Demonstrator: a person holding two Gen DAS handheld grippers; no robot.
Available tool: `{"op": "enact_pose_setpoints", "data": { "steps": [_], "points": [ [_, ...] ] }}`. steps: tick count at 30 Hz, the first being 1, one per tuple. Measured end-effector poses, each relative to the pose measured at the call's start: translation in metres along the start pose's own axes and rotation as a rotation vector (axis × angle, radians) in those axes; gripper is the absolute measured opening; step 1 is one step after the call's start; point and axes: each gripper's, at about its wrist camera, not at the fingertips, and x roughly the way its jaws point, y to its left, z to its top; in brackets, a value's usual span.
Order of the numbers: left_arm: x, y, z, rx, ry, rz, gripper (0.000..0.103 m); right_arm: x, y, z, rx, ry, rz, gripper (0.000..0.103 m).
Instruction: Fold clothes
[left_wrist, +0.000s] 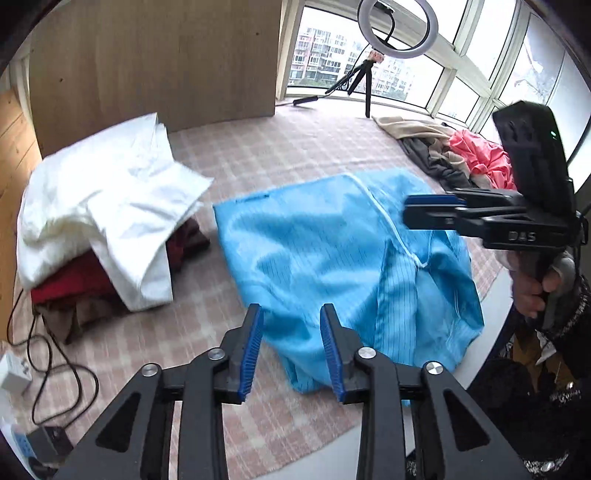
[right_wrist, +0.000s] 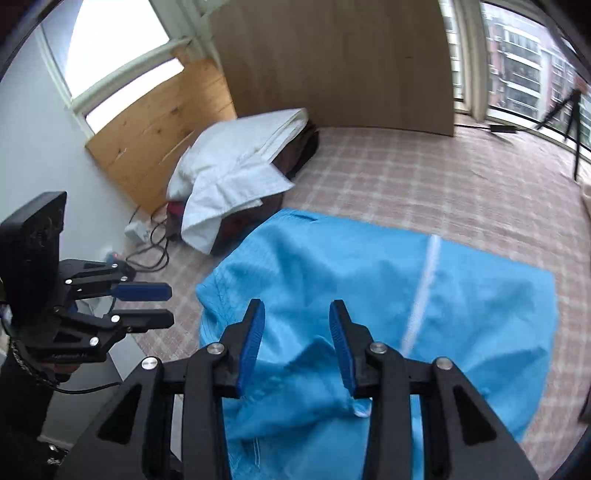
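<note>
A light blue garment (left_wrist: 325, 240) (right_wrist: 369, 277) with a white seam line lies partly spread and rumpled on the plaid mat (left_wrist: 277, 147). My left gripper (left_wrist: 291, 314) hovers over its near edge, open, with nothing pinched between the blue pads. From the right wrist view, that left gripper (right_wrist: 170, 304) is at the far left, beside the garment's left edge. My right gripper (right_wrist: 297, 308) hangs above the bunched near part of the garment, open and empty. It also shows in the left wrist view (left_wrist: 406, 210), held by a hand over the garment's right side.
A white folded cloth (left_wrist: 110, 206) (right_wrist: 236, 166) tops a pile of dark red clothes at the left. Pink and grey clothes (left_wrist: 461, 155) are heaped at the far right. A ring light on a tripod (left_wrist: 395, 29) stands by the window. Cables (left_wrist: 55, 369) trail at the left, and a wooden board (left_wrist: 155, 55) stands behind.
</note>
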Motion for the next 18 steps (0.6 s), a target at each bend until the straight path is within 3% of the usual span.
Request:
{"op": "enact_pose_setpoints", "data": {
  "steps": [2, 4, 6, 9, 10, 12, 15, 18],
  "points": [
    [0.019, 0.006, 0.013, -0.007, 0.012, -0.041, 0.035, -0.029, -0.029, -0.005, 0.082, -0.06, -0.074, 0.038],
    [0.042, 0.01, 0.014, -0.015, 0.061, -0.071, 0.035, -0.031, -0.058, -0.008, 0.127, -0.066, -0.157, 0.045],
    [0.062, 0.002, -0.003, 0.013, 0.116, -0.083, 0.035, -0.032, -0.086, -0.011, 0.171, -0.068, -0.238, 0.045],
    [0.079, -0.009, -0.028, 0.068, 0.185, -0.063, 0.035, 0.003, -0.111, -0.037, 0.147, 0.099, -0.334, 0.044],
    [0.074, -0.011, -0.031, 0.08, 0.187, -0.063, 0.035, 0.015, -0.115, -0.047, 0.114, 0.163, -0.371, 0.039],
    [0.063, -0.014, -0.032, 0.094, 0.188, -0.064, 0.035, 0.011, -0.109, -0.056, 0.06, 0.168, -0.404, 0.038],
    [0.038, -0.012, -0.01, 0.07, 0.115, -0.087, 0.036, -0.016, -0.099, -0.042, 0.07, 0.068, -0.39, 0.039],
    [0.029, -0.01, 0.023, 0.064, -0.011, -0.032, 0.043, -0.027, -0.091, -0.013, 0.075, -0.047, -0.356, 0.04]
  ]
}}
